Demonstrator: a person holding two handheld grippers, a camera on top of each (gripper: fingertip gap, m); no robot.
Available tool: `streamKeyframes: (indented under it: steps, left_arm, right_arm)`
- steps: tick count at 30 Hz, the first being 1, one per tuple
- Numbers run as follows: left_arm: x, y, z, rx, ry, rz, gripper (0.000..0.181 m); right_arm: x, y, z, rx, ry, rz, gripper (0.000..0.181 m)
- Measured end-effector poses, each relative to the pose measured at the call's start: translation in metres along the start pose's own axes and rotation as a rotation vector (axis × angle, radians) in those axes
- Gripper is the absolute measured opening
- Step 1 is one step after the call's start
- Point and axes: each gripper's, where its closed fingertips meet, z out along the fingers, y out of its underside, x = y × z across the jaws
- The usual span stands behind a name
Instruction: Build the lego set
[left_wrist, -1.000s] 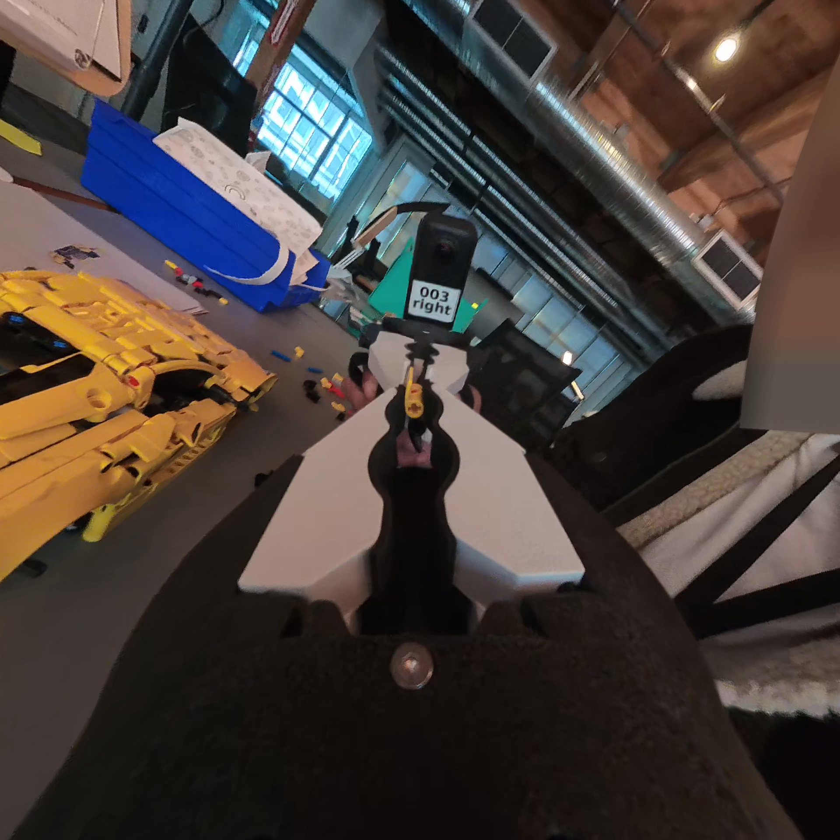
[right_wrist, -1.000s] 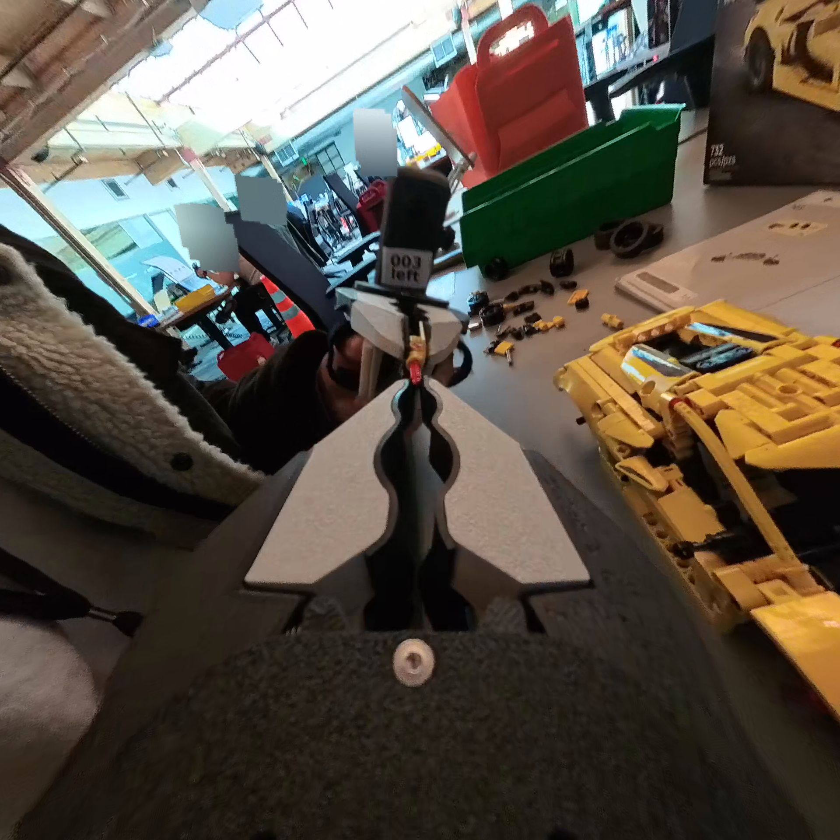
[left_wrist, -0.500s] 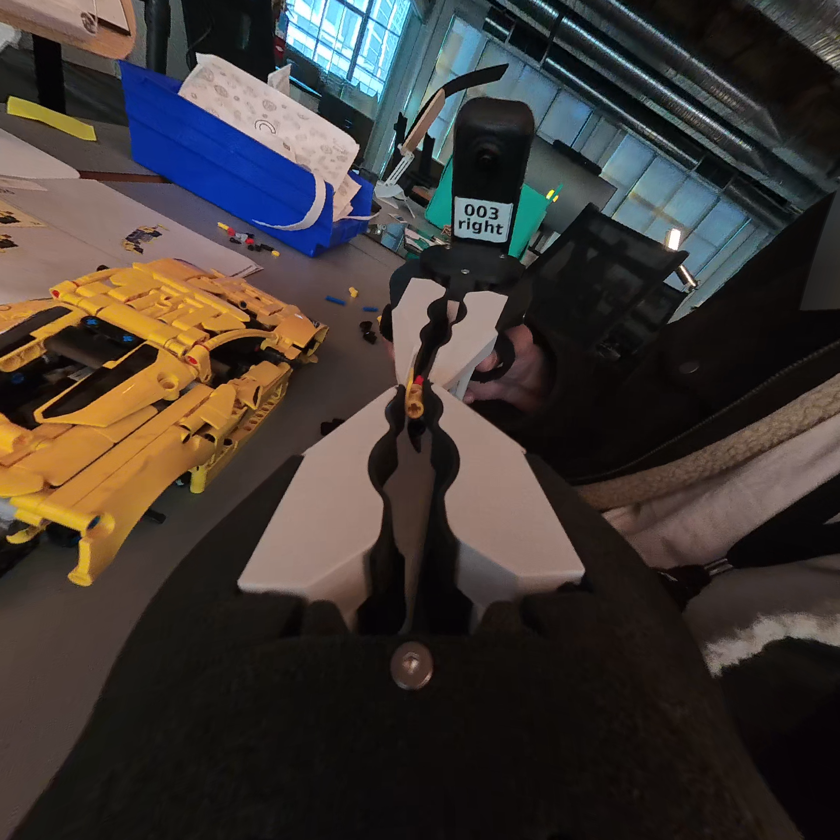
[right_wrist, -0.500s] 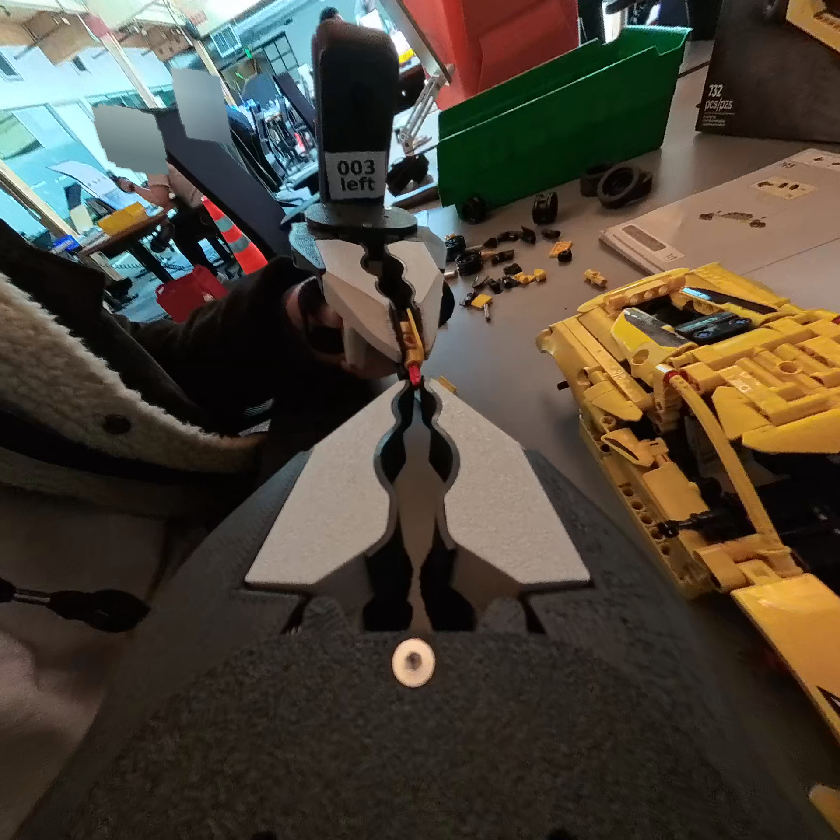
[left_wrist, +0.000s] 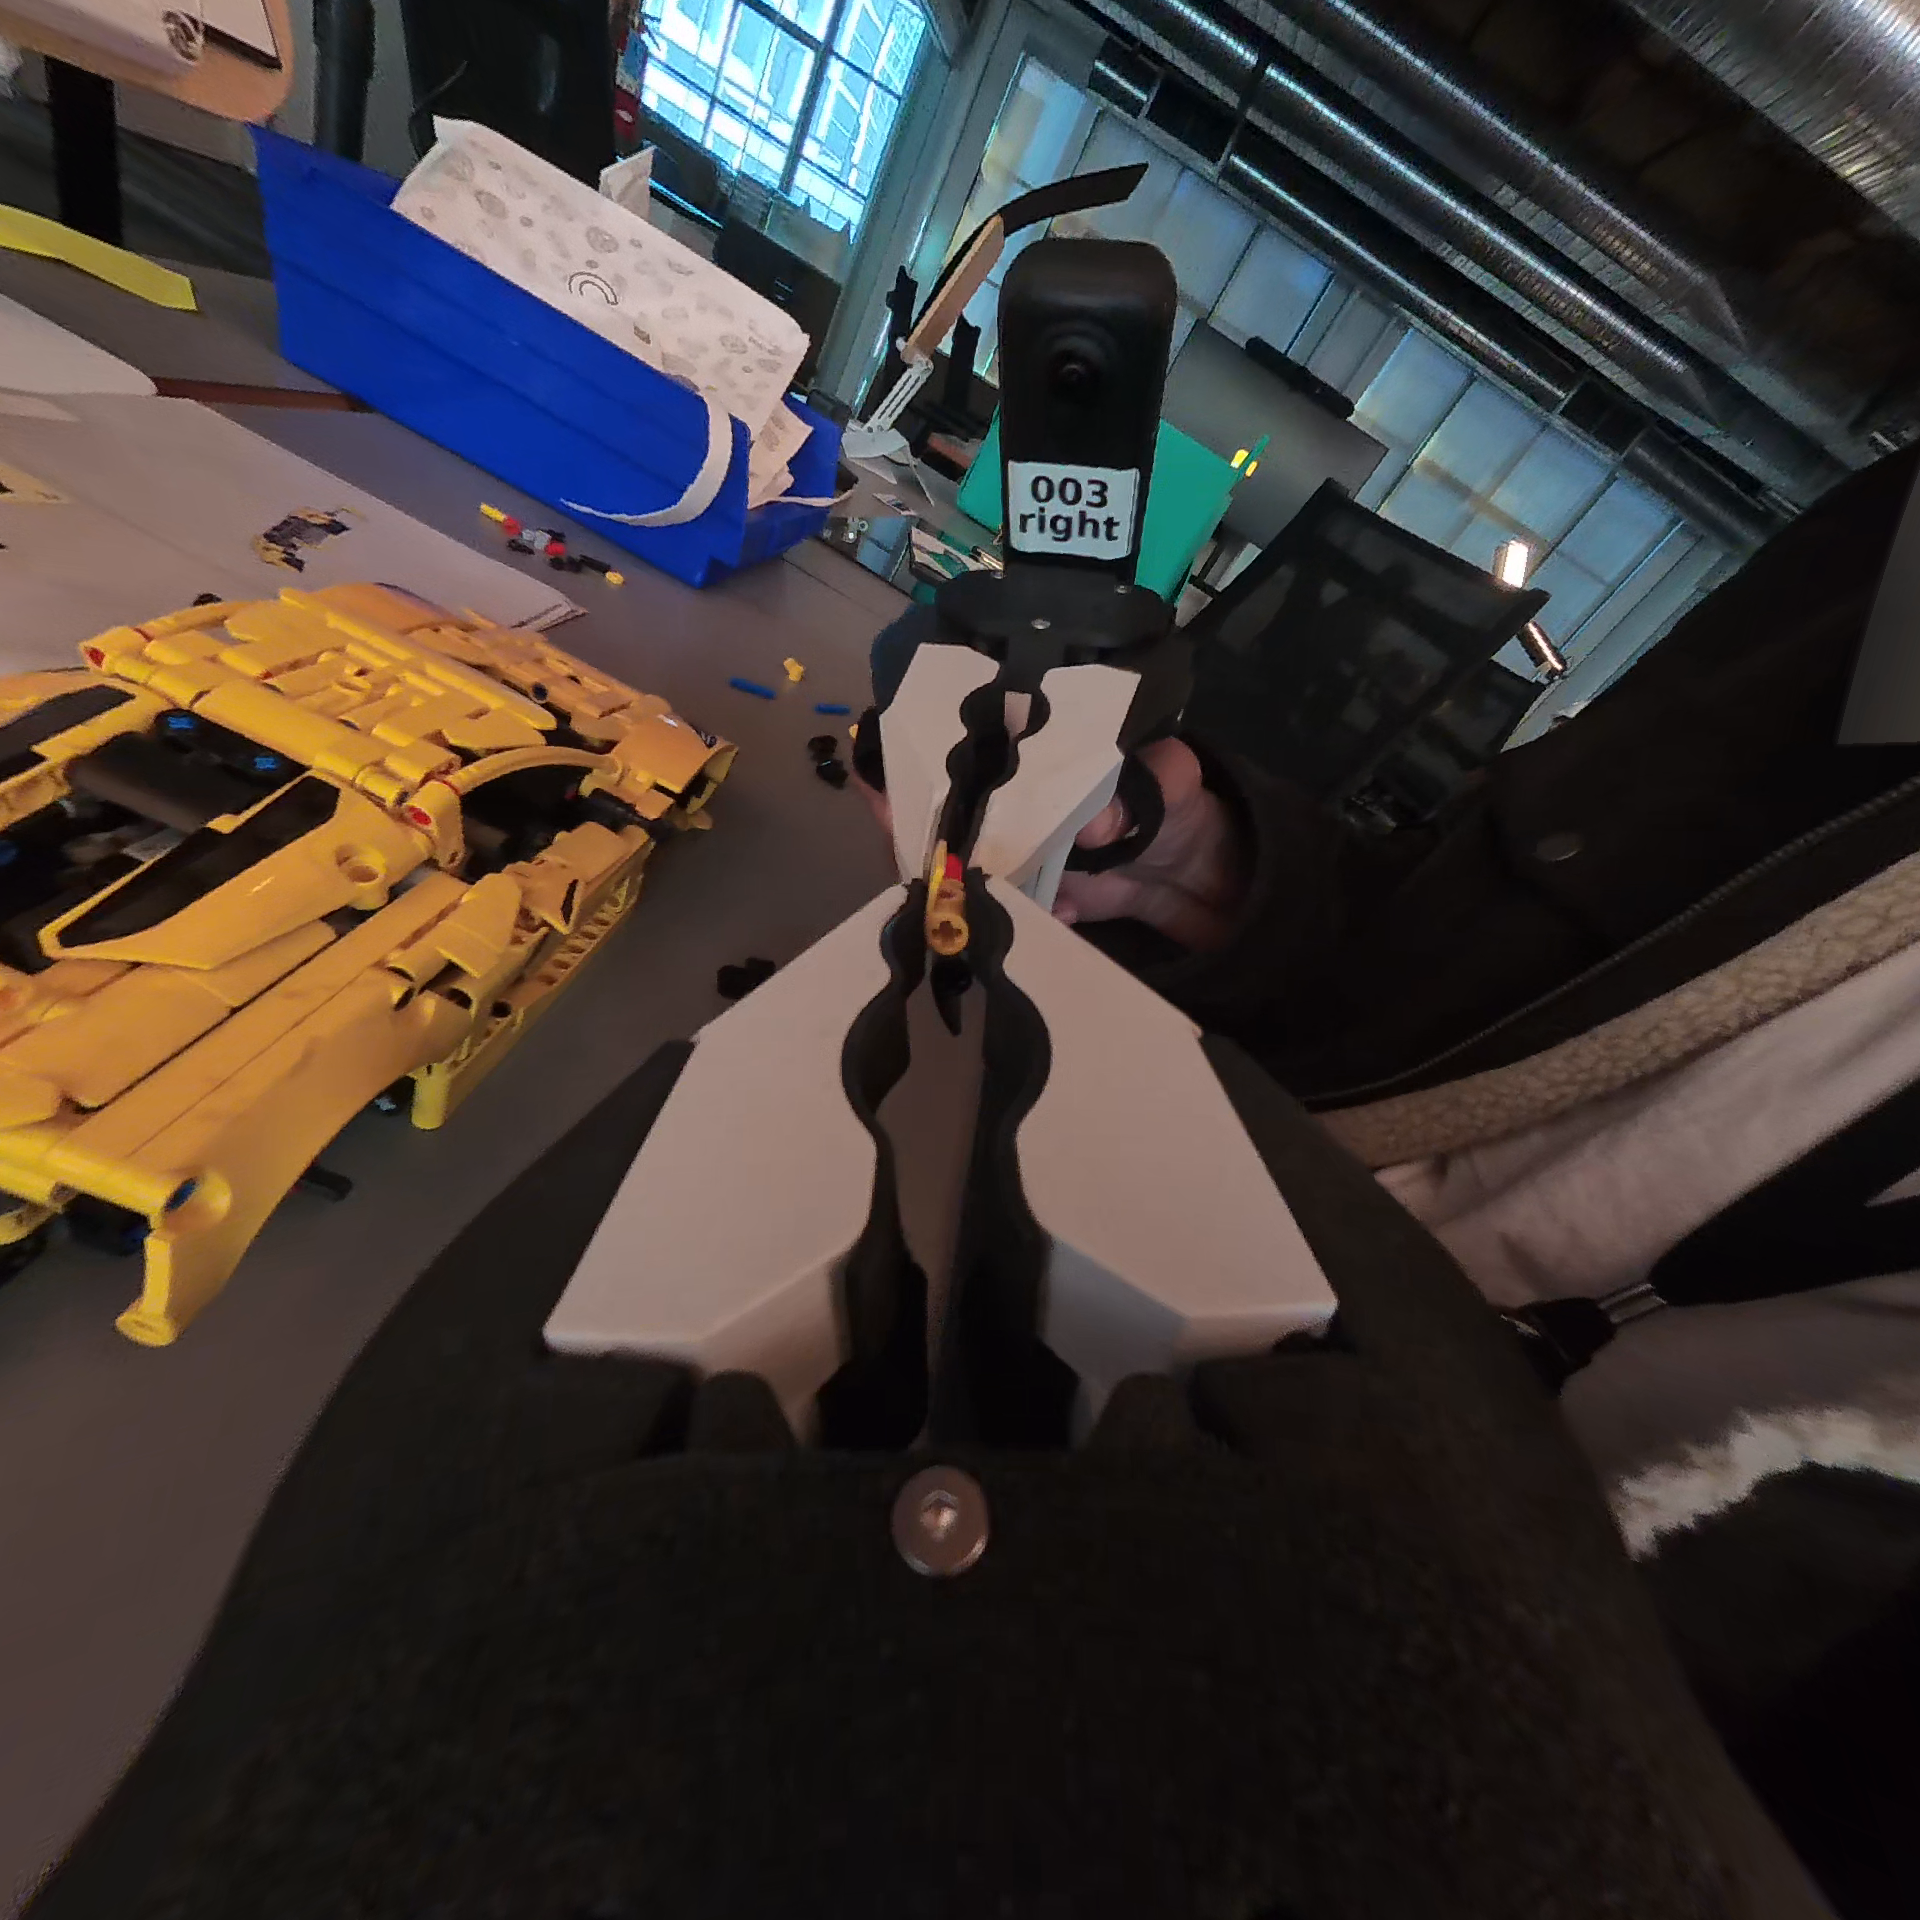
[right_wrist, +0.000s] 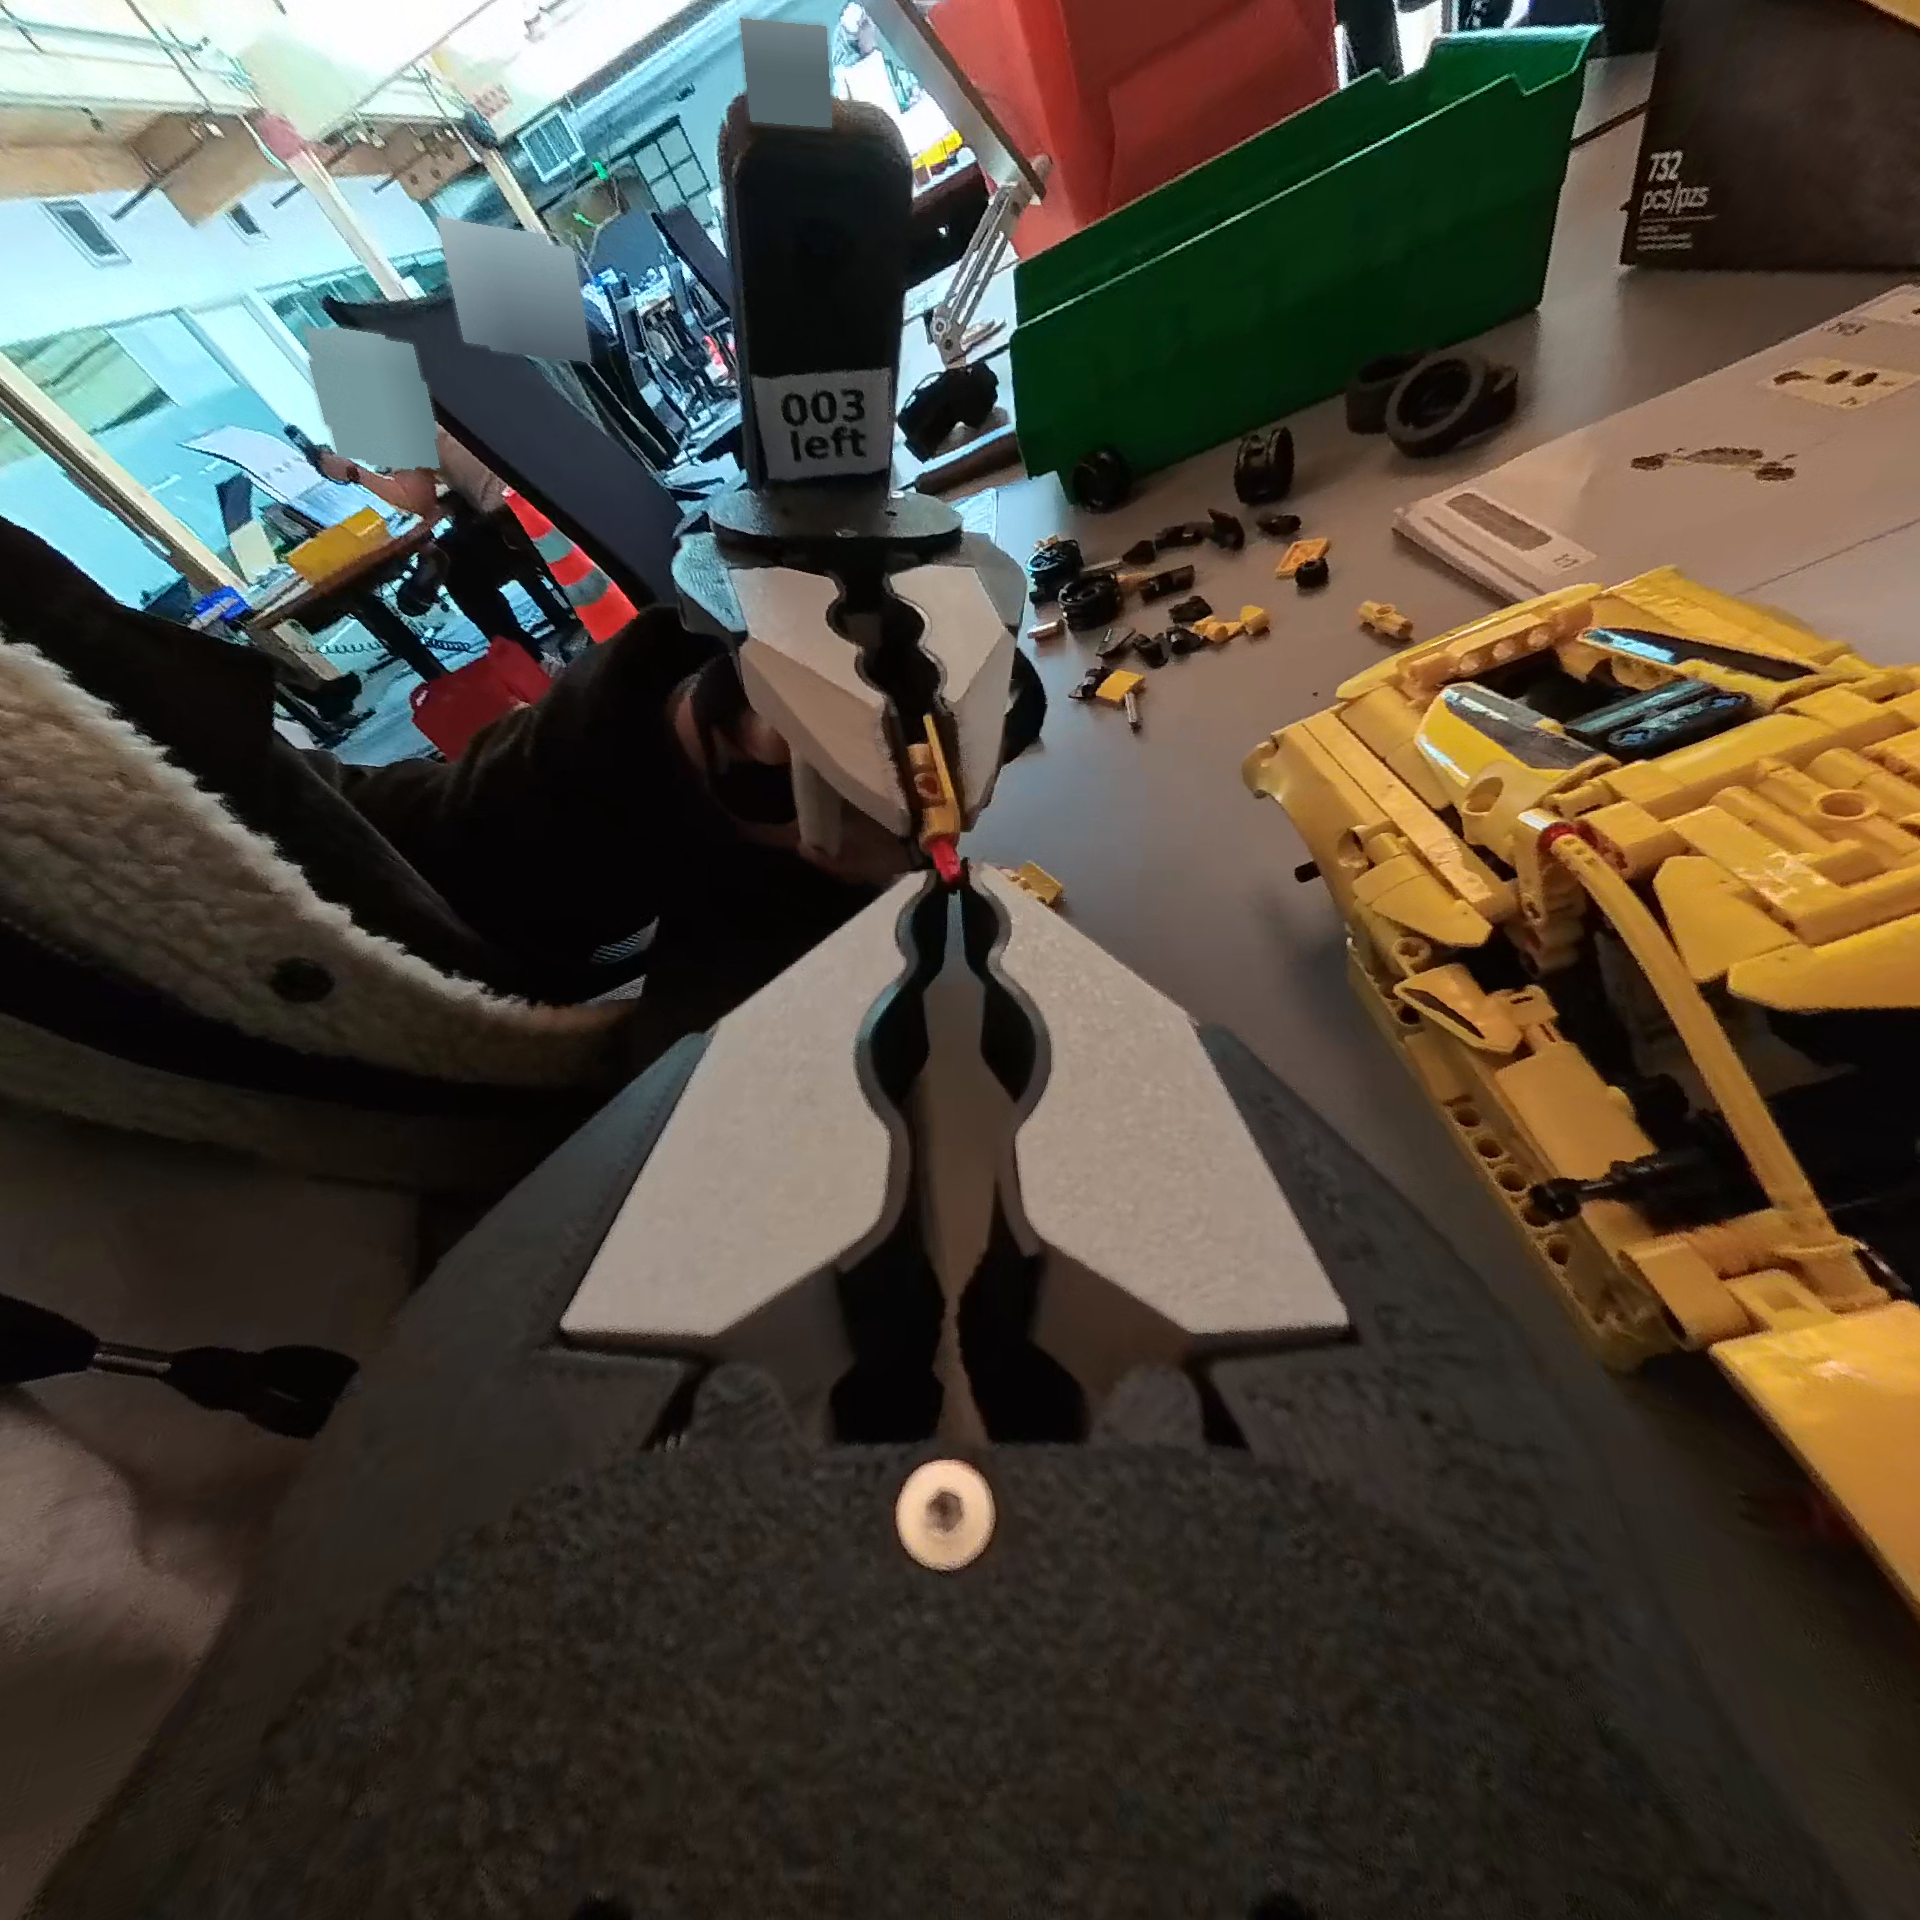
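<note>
— Where is the piece?
— My left gripper (left_wrist: 943, 914) has its jaws clamped on the yellow connector (left_wrist: 947, 906); my right gripper (right_wrist: 948, 891) pinches its red pin (right_wrist: 944, 858), above the desk (left_wrist: 790, 831), beside the yellow car (left_wrist: 312, 831).

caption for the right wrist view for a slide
Right claw and left claw meet tip to tip on a small yellow and red lego piece, beside the yellow lego car.

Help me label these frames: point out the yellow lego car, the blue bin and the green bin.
yellow lego car (left_wrist: 312, 894): left wrist view, on its roof panel.
blue bin (left_wrist: 468, 364): left wrist view, on its long side wall.
green bin (right_wrist: 1278, 281): right wrist view, on its side wall.
</note>
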Motion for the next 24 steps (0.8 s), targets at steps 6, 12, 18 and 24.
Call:
streamKeyframes:
  steps: [6, 12, 18, 24]
  left_arm:
    - [0.002, -0.004, -0.001, 0.031, 0.031, -0.038, 0.006]
    - [-0.001, -0.008, -0.002, 0.070, 0.039, -0.092, 0.006]
    - [0.000, -0.012, -0.003, 0.098, 0.067, -0.132, 0.007]
    - [0.000, -0.012, -0.003, 0.099, 0.071, -0.134, 0.007]
  right_arm:
    - [-0.003, -0.004, 0.000, 0.033, -0.031, 0.031, 0.001]
    - [-0.001, -0.008, -0.001, 0.063, -0.035, 0.062, 0.002]
    - [-0.001, -0.013, 0.000, 0.104, -0.045, 0.080, 0.002]
    - [-0.003, -0.014, -0.001, 0.110, -0.057, 0.084, 0.002]
